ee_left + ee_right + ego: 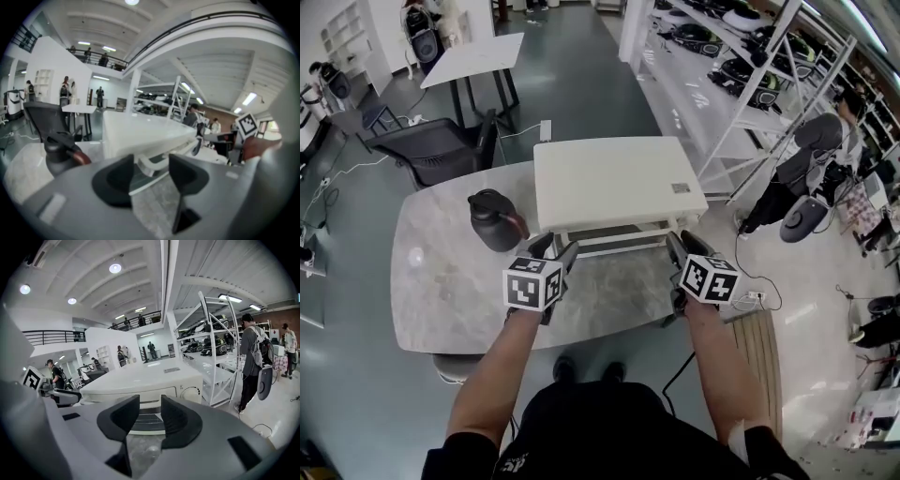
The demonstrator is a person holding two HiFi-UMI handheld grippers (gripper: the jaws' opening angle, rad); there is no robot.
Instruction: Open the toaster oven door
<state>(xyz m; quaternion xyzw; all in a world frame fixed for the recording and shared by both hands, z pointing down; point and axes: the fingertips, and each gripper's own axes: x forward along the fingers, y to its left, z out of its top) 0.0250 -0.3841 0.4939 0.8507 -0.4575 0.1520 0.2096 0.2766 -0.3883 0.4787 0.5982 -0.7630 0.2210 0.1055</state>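
Observation:
A white toaster oven (614,183) stands at the far side of the grey marble table (441,300). Its door (614,241) is swung down toward me. The glass panel (146,420) lies nearly flat, and the white handle (157,164) is at the door's front edge. My left gripper (558,251) hovers at the door's left front corner, open with nothing between its fingers (151,161). At the door's right front corner my right gripper (684,246) is also open and empty (150,404). Neither gripper touches the door.
A dark jug (495,220) with a reddish handle stands left of the oven, close to my left gripper. Behind the table are a black chair (441,145) and a white table (473,56). White shelving (741,56) and a person (806,169) are at the right.

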